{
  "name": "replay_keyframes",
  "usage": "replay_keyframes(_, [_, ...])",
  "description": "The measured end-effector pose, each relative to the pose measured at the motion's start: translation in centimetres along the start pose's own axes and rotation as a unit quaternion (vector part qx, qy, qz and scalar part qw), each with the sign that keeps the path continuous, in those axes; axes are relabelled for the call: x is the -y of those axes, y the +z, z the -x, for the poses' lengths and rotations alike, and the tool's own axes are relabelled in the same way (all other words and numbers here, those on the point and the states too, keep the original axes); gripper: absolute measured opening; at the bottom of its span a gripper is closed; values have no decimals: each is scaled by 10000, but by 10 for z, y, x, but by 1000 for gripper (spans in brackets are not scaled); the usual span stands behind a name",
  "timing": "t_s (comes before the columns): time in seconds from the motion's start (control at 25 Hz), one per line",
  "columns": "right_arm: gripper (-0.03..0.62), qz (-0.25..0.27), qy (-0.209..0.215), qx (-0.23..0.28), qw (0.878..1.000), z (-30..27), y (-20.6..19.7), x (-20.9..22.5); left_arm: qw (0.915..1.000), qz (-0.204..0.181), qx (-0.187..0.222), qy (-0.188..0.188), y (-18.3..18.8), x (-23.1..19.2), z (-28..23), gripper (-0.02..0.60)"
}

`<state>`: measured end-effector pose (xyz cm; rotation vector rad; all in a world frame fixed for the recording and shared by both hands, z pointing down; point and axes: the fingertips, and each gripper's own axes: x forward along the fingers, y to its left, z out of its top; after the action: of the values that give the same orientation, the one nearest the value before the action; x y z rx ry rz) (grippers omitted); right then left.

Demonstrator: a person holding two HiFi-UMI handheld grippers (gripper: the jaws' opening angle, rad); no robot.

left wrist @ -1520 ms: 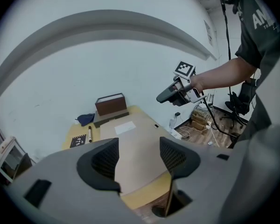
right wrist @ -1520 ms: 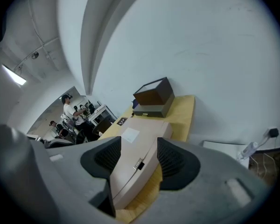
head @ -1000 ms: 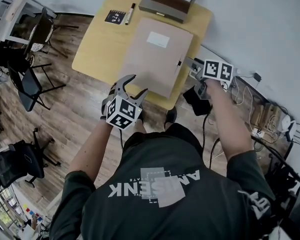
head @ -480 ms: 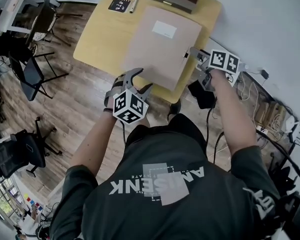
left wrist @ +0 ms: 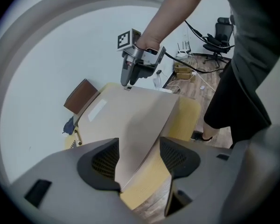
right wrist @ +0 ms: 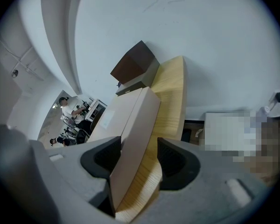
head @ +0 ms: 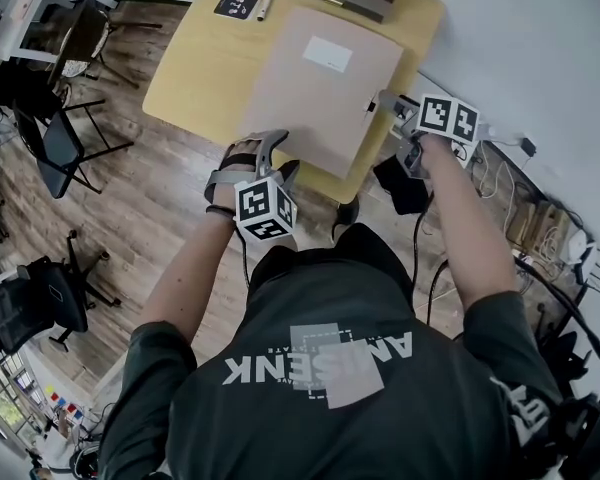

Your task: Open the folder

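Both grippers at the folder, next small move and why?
Probably close the left gripper on the folder's near corner to steady it. That corner sits between its open jaws with neither pad pressing, and the right gripper is open astride the right edge, so nothing holds the folder yet.

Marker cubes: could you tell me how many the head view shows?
2: one cube on the left gripper, at the folder's near corner; the other on the right gripper, at its right edge.
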<state>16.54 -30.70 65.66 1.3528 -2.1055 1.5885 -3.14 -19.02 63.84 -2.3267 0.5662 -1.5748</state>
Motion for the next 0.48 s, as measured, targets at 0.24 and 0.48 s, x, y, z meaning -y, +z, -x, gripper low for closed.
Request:
replay_keyframes(0.24, [227, 122, -38, 30, 9999, 0, 0, 0, 9997, -202, -151, 21, -3, -4, -5, 261])
replay_keyframes(0.48, [227, -115, 43, -17, 9999, -3, -2, 2, 9991, -310, -260, 97, 0, -5, -3, 265])
